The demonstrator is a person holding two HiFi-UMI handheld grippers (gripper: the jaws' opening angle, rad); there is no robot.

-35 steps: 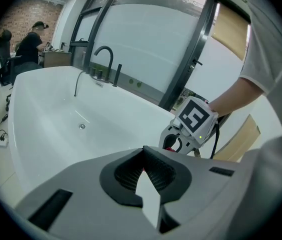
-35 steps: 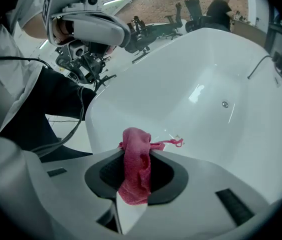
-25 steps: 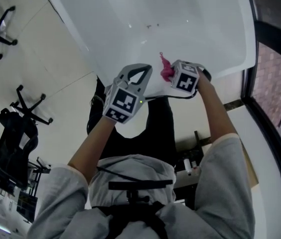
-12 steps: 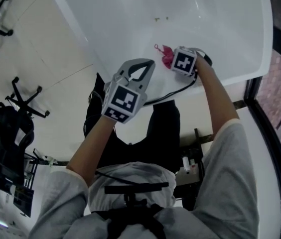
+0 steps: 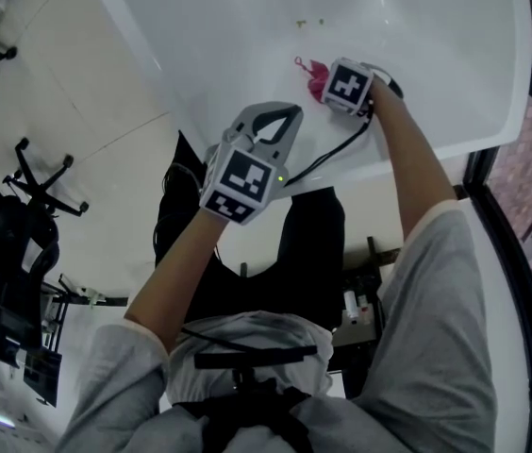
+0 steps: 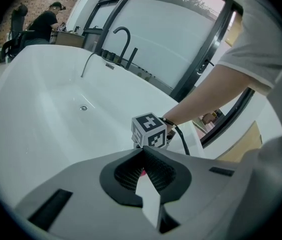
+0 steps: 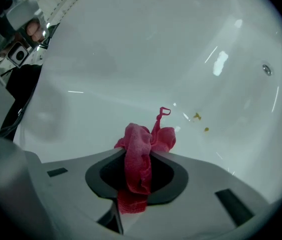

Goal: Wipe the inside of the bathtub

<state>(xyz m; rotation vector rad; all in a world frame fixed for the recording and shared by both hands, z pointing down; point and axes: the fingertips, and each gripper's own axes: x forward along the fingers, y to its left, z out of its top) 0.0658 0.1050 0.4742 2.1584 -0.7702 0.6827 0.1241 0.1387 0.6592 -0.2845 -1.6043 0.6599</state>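
Tub work is only getting going: over the last second my right claw has travelled from just over the near rim deeper into the basin, carrying the cloth with it, so I judge I am reaching in for the first wipe and not yet scrubbing. That claw is clamped tight on the pink cloth, which bunches up past the tips and hangs down between the jaws. White tub wall fills everything ahead of it; I cannot tell whether the cloth touches the surface yet. A couple of greenish specks lie on the tub floor beyond the cloth and to its right, apart from it, with the drain farther off the same way. My left claw has barely shifted: it hangs by the near rim, behind the right one, jaws pressed together with nothing in them.
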